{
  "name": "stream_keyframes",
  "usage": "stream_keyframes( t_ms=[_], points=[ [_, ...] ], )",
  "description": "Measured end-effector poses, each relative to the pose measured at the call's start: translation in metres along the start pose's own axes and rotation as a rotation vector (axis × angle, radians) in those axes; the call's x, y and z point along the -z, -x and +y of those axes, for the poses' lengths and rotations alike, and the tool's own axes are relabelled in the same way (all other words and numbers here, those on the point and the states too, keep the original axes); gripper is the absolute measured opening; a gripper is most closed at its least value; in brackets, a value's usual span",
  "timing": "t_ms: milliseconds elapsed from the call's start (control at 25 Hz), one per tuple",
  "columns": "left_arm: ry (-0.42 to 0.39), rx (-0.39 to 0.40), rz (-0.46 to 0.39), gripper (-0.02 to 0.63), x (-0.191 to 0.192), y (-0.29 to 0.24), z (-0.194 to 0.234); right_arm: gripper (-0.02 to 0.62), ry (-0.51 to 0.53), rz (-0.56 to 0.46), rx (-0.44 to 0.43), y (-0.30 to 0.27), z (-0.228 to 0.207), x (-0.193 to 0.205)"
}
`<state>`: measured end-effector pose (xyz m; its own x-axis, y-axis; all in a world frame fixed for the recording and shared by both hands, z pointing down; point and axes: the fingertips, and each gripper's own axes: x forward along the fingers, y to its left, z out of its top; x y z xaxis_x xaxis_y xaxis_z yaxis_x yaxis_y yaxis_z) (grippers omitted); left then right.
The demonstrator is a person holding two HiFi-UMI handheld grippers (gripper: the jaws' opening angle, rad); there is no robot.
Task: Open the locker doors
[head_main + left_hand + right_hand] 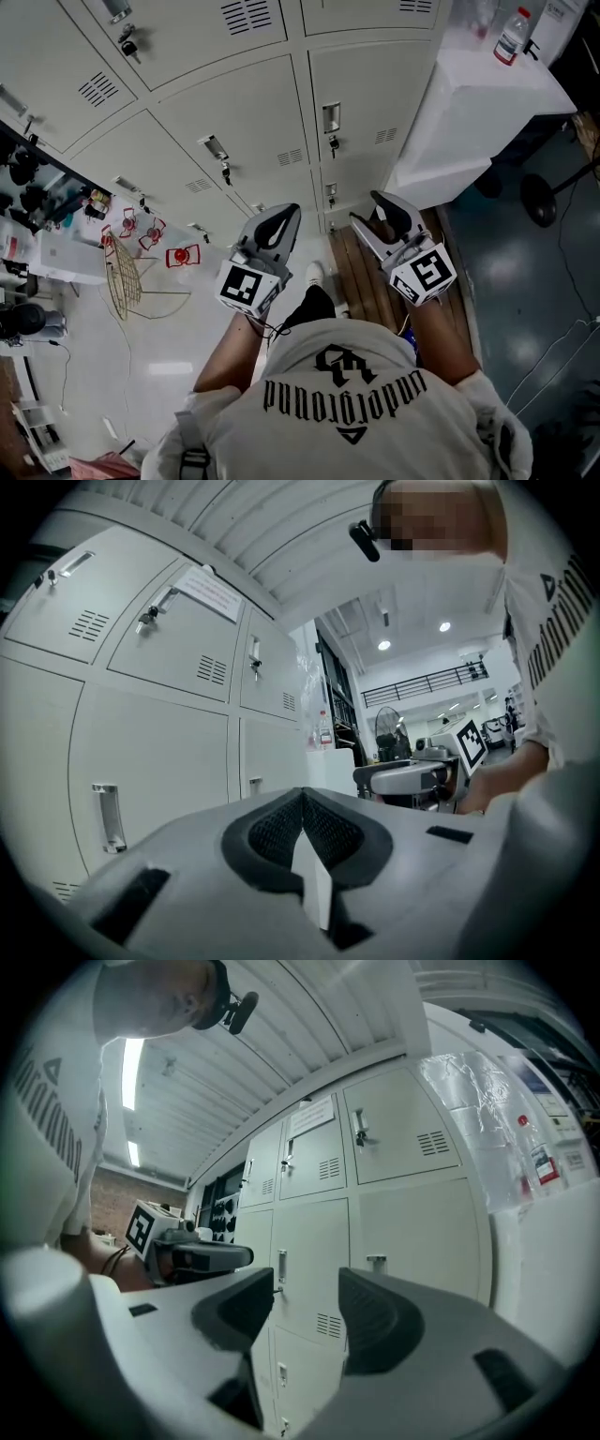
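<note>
A wall of pale grey lockers (234, 103) fills the upper half of the head view; every door I can see is closed, each with a metal handle (331, 117) and a vent. My left gripper (281, 216) is held in the air short of the lockers, its jaws shut together (302, 803) on nothing. A little to its right, my right gripper (372, 208) is open (307, 1297) and empty. In the right gripper view a closed door with a vertical handle (280, 1267) shows through the gap. Neither gripper touches a locker.
A white table (487, 84) with a plastic bottle (513, 36) stands right of the lockers. A wooden board (366, 272) lies on the floor below them. A cluttered shelf (37, 187) and a wire rack (122, 277) are at left; cables and a chair base (539, 199) at right.
</note>
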<state>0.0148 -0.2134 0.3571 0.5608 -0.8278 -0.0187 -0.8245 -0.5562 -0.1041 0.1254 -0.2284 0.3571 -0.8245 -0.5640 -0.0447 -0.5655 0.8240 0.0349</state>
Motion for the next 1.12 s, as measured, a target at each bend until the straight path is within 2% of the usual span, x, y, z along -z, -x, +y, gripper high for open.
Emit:
stream_keyframes(
  t_ms=[520, 720, 1120],
  points=[
    [0.024, 0.044, 0.066, 0.008, 0.035, -0.075, 0.076, 0.224, -0.005, 0.054, -0.02, -0.113, -0.069, 0.032],
    [0.053, 0.054, 0.098, 0.008, 0.046, -0.094, 0.097, 0.224, -0.033, 0.082, -0.011, -0.147, -0.092, 0.05],
    [0.06, 0.098, 0.12, 0.008, 0.066, -0.121, 0.117, 0.227, -0.03, 0.092, -0.019, -0.189, -0.116, 0.064]
  ],
)
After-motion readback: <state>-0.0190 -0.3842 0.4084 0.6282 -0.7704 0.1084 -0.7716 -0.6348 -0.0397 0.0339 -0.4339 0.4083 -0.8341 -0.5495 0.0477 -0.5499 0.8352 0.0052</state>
